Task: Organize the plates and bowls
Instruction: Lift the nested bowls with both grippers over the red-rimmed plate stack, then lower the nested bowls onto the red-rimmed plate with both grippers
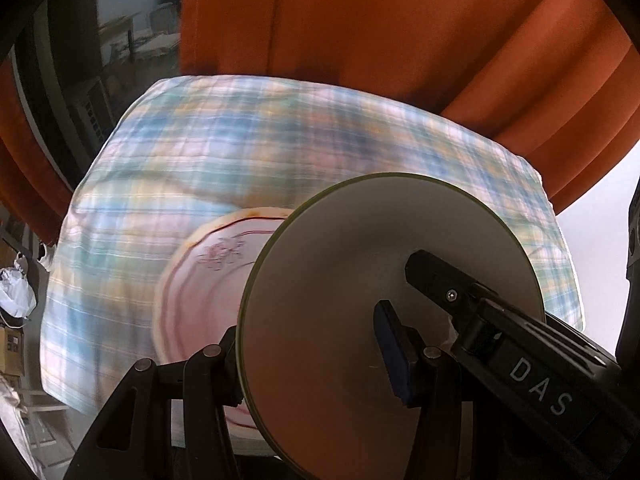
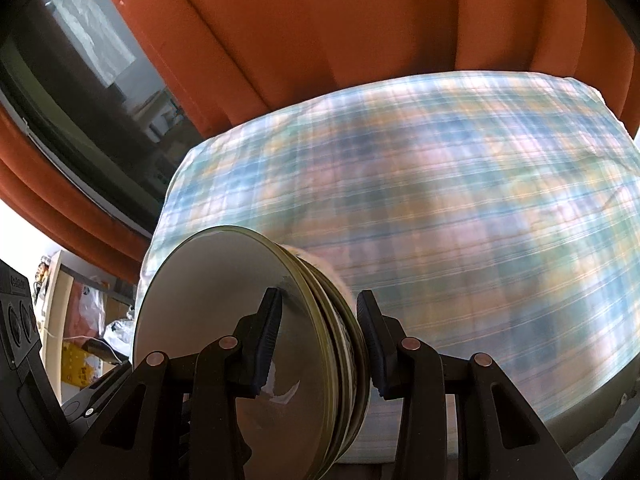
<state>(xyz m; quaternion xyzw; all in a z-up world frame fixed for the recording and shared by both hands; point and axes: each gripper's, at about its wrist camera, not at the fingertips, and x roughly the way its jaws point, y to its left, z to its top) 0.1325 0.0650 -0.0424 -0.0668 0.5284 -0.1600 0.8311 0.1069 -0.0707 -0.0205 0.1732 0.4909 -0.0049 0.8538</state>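
Right claw (image 2: 320,340) clamps across a stack of plates (image 2: 320,320), one finger on the grey top plate (image 2: 212,304), other at the stack's underside. Left claw (image 1: 312,356) straddles the same stack's rim; grip can't be told. Stack is off the checked surface (image 2: 460,200), tilted, w/ a floral plate (image 1: 208,276) underneath. Rim sits betw. both claws, right nearer. "DAS" on right claw's body.

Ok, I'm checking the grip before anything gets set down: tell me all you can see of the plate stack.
The plate stack is held on edge between both grippers. Its front plate is plain and cream-grey with an olive-green rim, glossy like glazed ceramic. Behind it sit several similar rims, the rear one pale. The right gripper spans the stack's edge, and the left gripper clamps it too. A pink patterned plate shows behind, against the plaid cloth.
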